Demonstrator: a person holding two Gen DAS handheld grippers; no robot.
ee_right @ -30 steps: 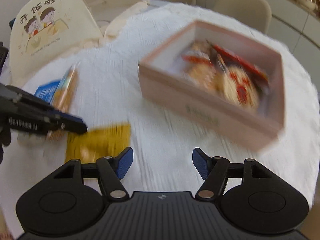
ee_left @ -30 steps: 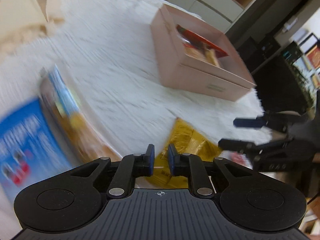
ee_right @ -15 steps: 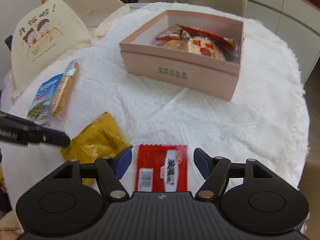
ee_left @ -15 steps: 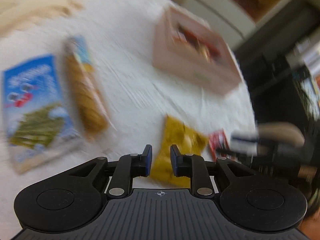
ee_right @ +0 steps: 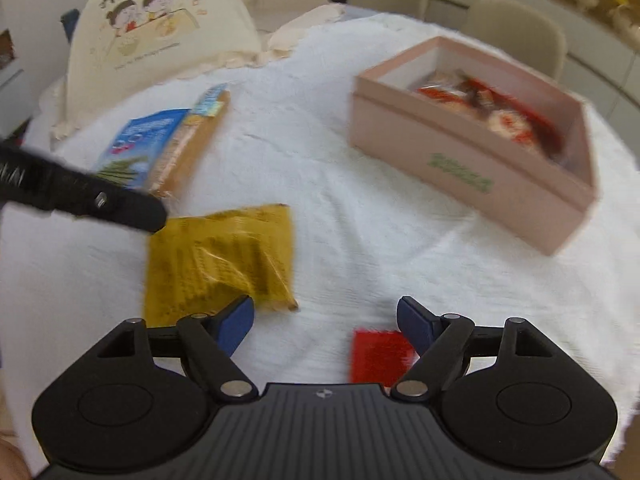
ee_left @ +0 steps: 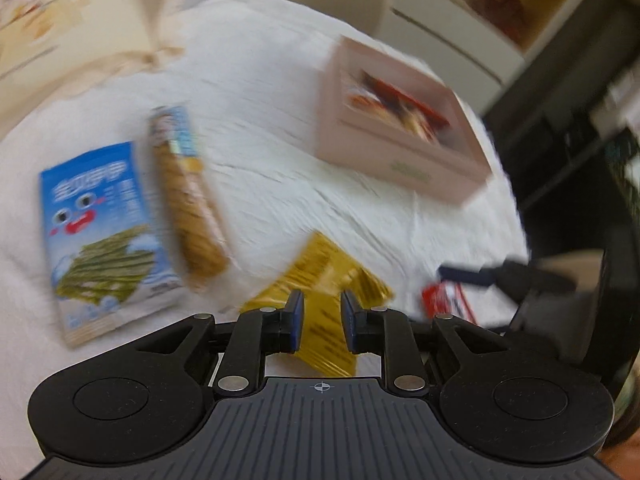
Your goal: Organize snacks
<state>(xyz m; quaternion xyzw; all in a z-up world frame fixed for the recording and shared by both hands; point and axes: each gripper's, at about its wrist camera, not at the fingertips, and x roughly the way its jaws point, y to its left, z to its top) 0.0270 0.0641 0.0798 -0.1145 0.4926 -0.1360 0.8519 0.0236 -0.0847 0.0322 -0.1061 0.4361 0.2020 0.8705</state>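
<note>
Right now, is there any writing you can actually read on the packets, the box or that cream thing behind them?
"开饭啦!" stands above two cartoon children on the cream cover; the small line beneath them is too blurred.
Green print on the pink box: blurred, unreadable.
White characters on the blue seaweed packet: blurred.
Yellow packet: fine print, too small.
Red packet: nothing legible.
Long biscuit packet: blurred.

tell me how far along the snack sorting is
Partly done: the pink box already holds several wrapped snacks. Nothing is in hand; the right gripper is open above the red packet, and the left gripper hangs nearly shut over the yellow packet. Left on the tablecloth: those two, the blue seaweed pack and the biscuit sleeve.
</note>
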